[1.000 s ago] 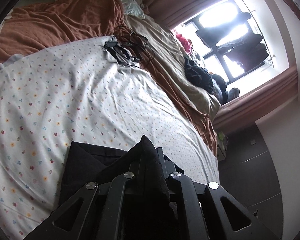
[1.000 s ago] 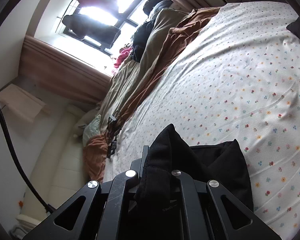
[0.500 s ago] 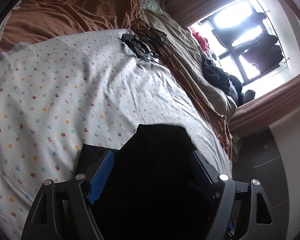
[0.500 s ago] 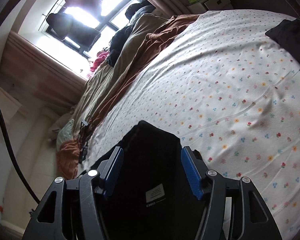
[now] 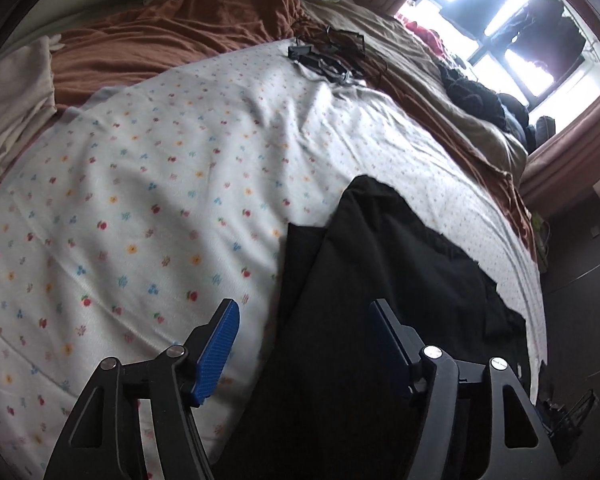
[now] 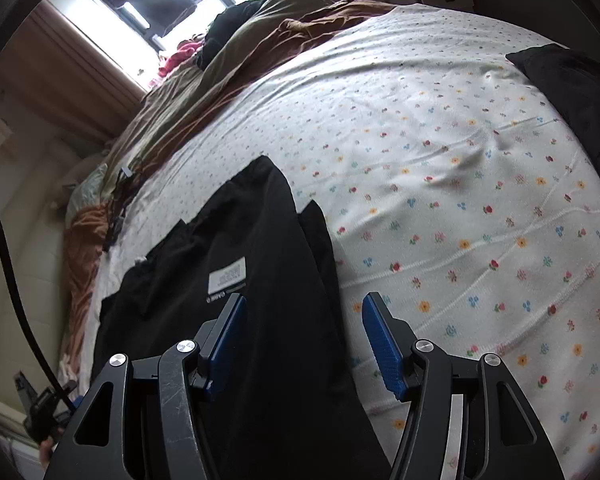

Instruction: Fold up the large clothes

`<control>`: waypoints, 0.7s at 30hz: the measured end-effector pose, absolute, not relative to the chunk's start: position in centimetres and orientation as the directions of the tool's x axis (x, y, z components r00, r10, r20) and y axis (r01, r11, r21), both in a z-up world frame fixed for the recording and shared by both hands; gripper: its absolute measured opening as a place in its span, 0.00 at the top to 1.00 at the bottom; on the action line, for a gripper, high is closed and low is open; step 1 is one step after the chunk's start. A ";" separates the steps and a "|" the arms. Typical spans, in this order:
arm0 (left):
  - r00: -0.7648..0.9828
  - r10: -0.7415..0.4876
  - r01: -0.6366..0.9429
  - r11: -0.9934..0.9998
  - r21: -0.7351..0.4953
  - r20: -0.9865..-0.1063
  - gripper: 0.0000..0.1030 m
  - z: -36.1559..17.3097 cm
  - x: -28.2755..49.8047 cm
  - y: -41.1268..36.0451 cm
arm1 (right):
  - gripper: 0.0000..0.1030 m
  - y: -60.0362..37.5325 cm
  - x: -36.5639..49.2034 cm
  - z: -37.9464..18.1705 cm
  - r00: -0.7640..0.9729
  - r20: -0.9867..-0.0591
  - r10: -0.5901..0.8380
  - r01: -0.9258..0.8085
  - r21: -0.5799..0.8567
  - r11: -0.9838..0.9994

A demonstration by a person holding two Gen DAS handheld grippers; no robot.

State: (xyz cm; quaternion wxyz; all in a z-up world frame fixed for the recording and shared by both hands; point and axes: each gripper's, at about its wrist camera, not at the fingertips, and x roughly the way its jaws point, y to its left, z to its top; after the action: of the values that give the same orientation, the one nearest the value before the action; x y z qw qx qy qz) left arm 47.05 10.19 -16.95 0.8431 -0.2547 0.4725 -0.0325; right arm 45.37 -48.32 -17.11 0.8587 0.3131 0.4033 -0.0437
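Left gripper point(image 5: 304, 346): at the bottom centre of the left wrist view, jaws spread wide, blue pads bare, gripping nothing; black cloth lies between and under the jaws.
Black garment point(image 5: 384, 280): lower centre-right of the left wrist view, lying on the floral sheet point(image 5: 148, 200), running from mid-frame down to the bottom edge, with a narrower strip along its left side.
Bedding: a brown blanket point(image 5: 188, 28) is bunched across the upper left; dark cables point(image 5: 328, 56) sit at the sheet's far edge, top centre.
Window point(image 5: 496, 36): upper right, bright, with dark clothes hanging against it.
Right gripper point(image 6: 304, 340): at the bottom centre of the right wrist view, jaws likewise wide apart and holding nothing.
Black garment, right view point(image 6: 256, 264): left of centre, flat on the sheet, a white label point(image 6: 227, 275) facing up just above the gripper's left pad.
Second dark piece point(image 6: 568, 92): right edge; whether it belongs to the same garment cannot be told.
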 end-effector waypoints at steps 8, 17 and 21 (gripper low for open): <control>0.475 -0.307 -0.159 0.892 -0.424 -0.824 0.61 -20.1 45.5 9.4 | 0.81 -47.0 44.3 -18.9 0.629 -0.750 0.204 0.286 0.468 0.837; 0.511 -0.289 -0.138 0.902 -0.409 -0.809 0.97 -19.1 46.1 8.3 | 0.94 -47.1 45.1 -16.8 0.683 -0.708 0.177 0.274 0.473 0.837; 0.508 -0.287 -0.171 0.891 -0.421 -0.812 0.97 -19.8 46.7 8.4 | 0.95 -47.0 46.4 -17.1 0.681 -0.712 0.173 0.287 0.477 0.831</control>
State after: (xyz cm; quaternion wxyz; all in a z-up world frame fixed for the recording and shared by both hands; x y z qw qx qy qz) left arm 46.69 8.38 -19.75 0.8370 -0.2313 0.4947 -0.0346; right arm 46.43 -46.96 -17.10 0.8699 0.2890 0.3983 -0.0327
